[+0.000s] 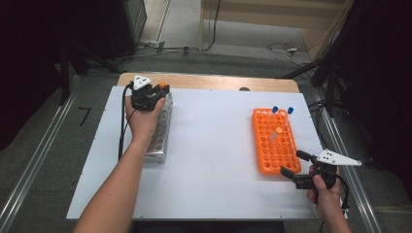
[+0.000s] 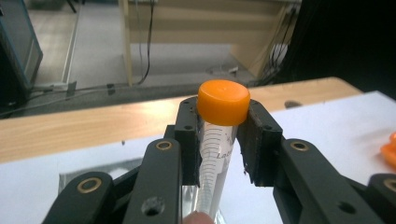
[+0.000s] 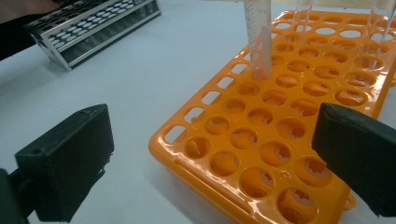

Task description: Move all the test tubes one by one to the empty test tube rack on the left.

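The right gripper (image 1: 293,163) hangs open just beside the orange rack's (image 1: 275,150) near corner. Over the metal rack (image 1: 162,136) (far left), the left gripper (image 2: 223,140) clamps an orange-capped tube (image 2: 215,154) upright.

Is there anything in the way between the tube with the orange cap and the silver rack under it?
Nothing visible is. The left gripper is shut on the orange-capped tube and holds it upright over the far end of the metal rack. Whether the hole right beneath it is free can't be seen.
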